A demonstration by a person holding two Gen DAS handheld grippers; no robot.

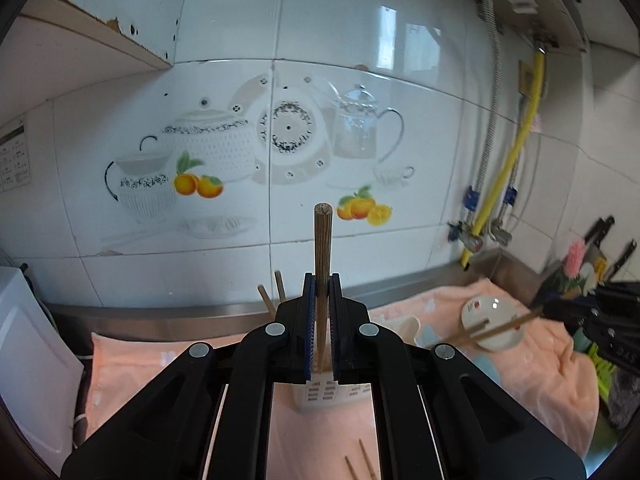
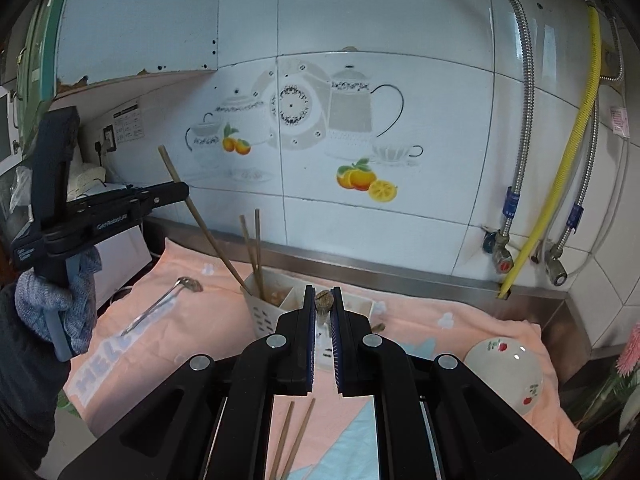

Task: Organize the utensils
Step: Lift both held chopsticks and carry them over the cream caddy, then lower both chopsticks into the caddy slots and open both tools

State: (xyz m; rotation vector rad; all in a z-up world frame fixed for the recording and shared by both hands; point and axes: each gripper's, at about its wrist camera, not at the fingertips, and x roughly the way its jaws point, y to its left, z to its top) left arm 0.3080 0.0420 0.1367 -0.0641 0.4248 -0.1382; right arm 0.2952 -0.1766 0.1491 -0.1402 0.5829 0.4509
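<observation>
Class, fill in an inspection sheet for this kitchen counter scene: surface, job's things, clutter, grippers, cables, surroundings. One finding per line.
Surface: pink towel over steel counter.
Job's things: white utensil holder holding chopsticks; two loose chopsticks; ladle.
Clutter: white bowl.
Grippers: left gripper shut on chopstick; right gripper shut on another chopstick.
Cables: yellow hose, braided metal hoses.
Surroundings: tiled wall with teapot picture.

Holder (image 2: 266, 312) on the towel (image 2: 192, 304) — bowl (image 2: 506, 376) right, ladle (image 2: 160, 306) left.
</observation>
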